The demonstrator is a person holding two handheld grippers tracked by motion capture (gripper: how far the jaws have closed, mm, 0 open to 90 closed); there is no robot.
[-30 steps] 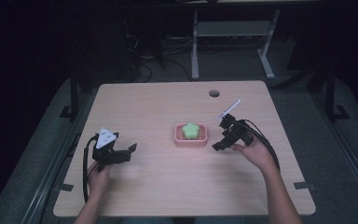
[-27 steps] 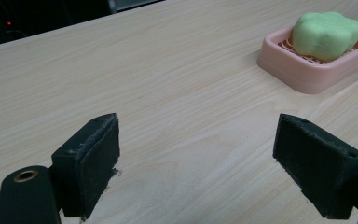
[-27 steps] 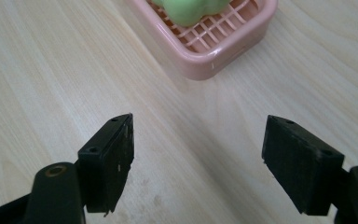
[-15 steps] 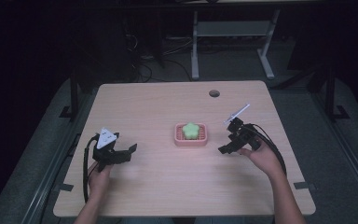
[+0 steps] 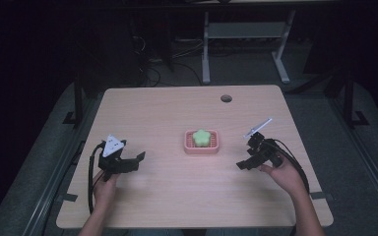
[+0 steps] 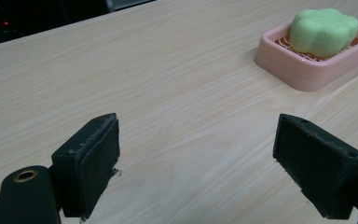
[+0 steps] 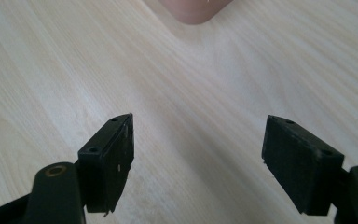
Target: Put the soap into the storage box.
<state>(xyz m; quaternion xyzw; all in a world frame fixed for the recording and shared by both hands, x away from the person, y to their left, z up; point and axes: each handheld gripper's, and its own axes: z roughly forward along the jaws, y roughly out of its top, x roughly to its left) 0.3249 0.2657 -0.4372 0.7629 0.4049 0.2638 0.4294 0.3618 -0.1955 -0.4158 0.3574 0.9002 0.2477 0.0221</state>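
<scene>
On the pink dish sat a green soap, likely light and slick; grip its sides. Left gripper and right gripper were both spread, empty.

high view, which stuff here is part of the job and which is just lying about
Part of the job:
green soap
pink soap dish that holds it
left tool, open
right tool, open

Just lying about:
round hole in the table
metal frame on the floor beyond the table
</scene>
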